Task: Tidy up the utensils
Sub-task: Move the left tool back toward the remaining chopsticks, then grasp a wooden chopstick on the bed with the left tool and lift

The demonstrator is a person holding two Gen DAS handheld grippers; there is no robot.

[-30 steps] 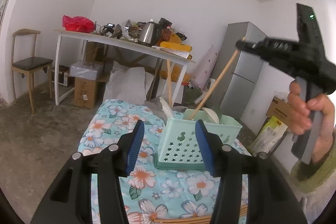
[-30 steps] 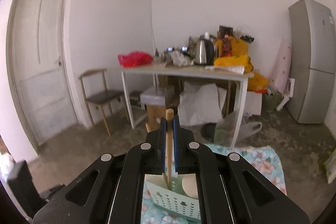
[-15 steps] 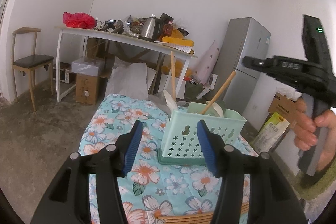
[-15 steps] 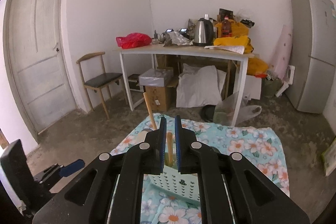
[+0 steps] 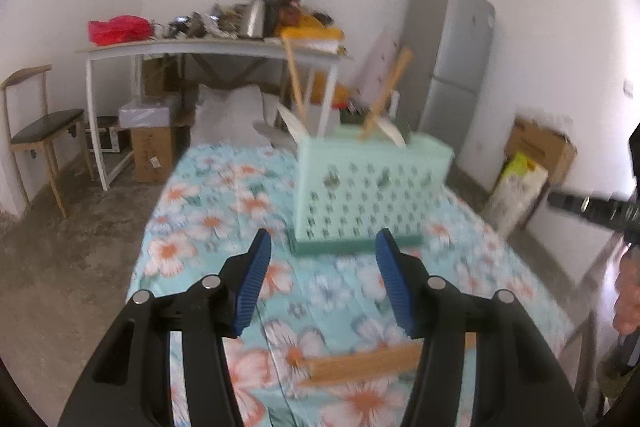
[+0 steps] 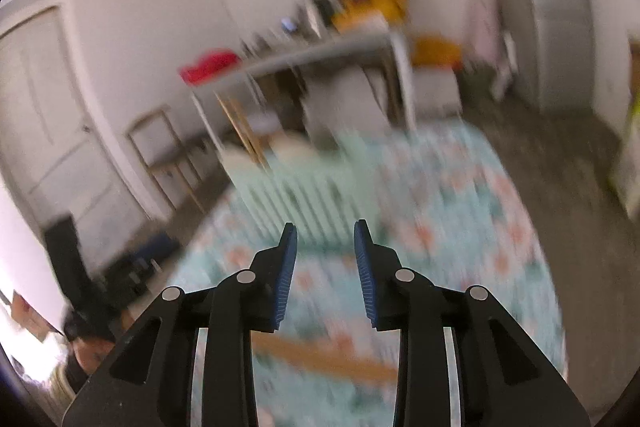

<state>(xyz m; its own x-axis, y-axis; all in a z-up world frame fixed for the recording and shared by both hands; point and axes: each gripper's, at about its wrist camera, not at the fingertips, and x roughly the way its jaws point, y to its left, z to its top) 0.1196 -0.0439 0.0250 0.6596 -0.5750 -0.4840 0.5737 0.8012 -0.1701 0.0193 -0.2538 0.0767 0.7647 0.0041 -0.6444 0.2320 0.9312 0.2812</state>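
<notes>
A mint green perforated basket [image 5: 368, 187] stands on the flowered tablecloth [image 5: 208, 219]. It holds two upright wooden sticks [image 5: 386, 95] and white spoons [image 5: 292, 125]. My left gripper [image 5: 322, 239] hangs open in front of the basket with nothing between its fingers. More wooden sticks [image 5: 360, 365] lie flat on the cloth below it. In the blurred right wrist view, my right gripper [image 6: 325, 227] points down at the basket [image 6: 304, 187]. Its jaws are opening and nothing is between them. Flat wooden sticks [image 6: 324, 351] lie under it.
A white table [image 5: 208, 47] behind carries a kettle, a red bag and clutter, with boxes beneath. A wooden chair [image 5: 36, 123] stands at the left and a grey fridge [image 5: 452, 67] at the right. A hand [image 5: 626, 299] holds the right gripper at the right edge.
The right gripper lowered the wooden stick into the basket, let go of it and swung down and away, jaws parting. The left gripper dipped toward the cloth, bringing the flat sticks into view.
</notes>
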